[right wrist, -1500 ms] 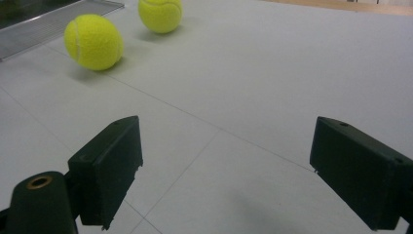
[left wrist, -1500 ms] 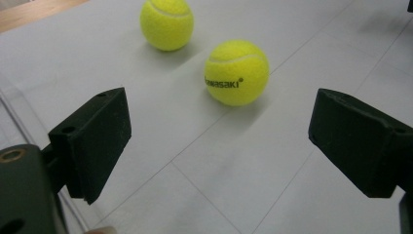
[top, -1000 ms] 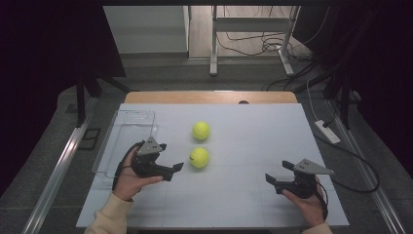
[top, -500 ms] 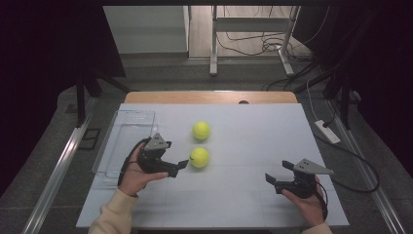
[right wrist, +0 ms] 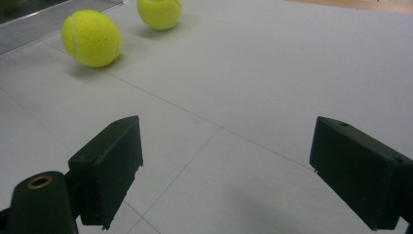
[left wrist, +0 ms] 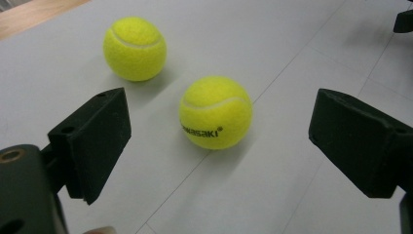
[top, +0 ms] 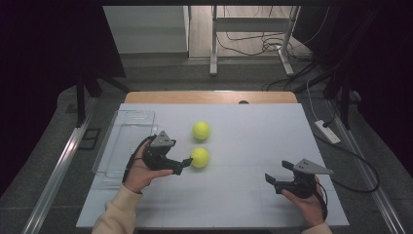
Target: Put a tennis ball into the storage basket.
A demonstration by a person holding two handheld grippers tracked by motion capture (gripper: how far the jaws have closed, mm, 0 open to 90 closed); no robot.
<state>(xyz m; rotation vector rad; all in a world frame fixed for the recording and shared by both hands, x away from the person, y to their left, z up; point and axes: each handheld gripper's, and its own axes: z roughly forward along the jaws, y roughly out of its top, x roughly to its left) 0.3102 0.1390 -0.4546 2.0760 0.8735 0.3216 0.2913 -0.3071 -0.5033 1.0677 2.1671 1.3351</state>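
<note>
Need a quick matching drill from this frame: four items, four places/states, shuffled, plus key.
Items
1. left gripper
2. right gripper
3. far tennis ball
4. clear tray

Places/states
A. at the table's left edge
B. open, aimed at the near tennis ball, not touching it
C. open, over bare table at the right
D. alone beyond the near ball, untouched

Pairs: 1-B, 2-C, 3-D, 4-A

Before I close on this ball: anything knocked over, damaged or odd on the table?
Nothing stands out. Both tennis balls, near and far, sit intact on the white table. The clear tray lies flat at its left edge. The left gripper is open toward the near ball.
</note>
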